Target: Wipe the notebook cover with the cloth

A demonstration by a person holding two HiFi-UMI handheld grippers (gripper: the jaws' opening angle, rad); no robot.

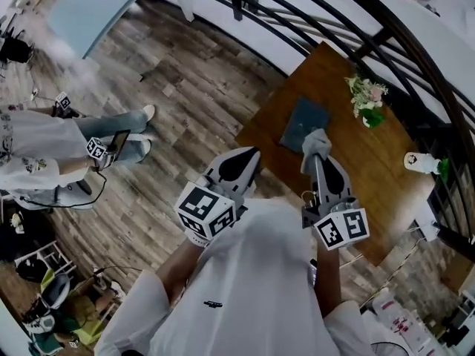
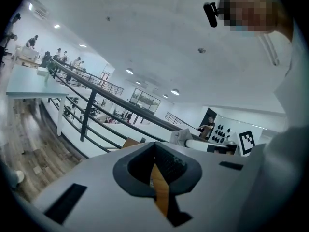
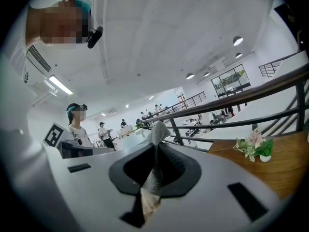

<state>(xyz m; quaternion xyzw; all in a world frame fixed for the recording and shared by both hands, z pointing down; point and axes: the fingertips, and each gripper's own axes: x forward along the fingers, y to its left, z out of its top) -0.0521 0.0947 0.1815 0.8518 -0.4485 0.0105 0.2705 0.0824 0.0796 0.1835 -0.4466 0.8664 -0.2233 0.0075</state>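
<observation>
A dark blue-grey notebook lies flat on the brown wooden table, near its left edge. My right gripper is held just on the near side of the notebook and is shut on a grey cloth, whose bunched end sticks out over the notebook's near corner. In the right gripper view the cloth is pinched between the jaws of the right gripper and points up. My left gripper hovers left of the table, shut and empty; in its own view the left gripper shows its jaws closed together.
A small pot of flowers stands at the table's far side, and a white object at its right end. A black railing curves behind the table. A person holding other grippers stands on the wooden floor at the left.
</observation>
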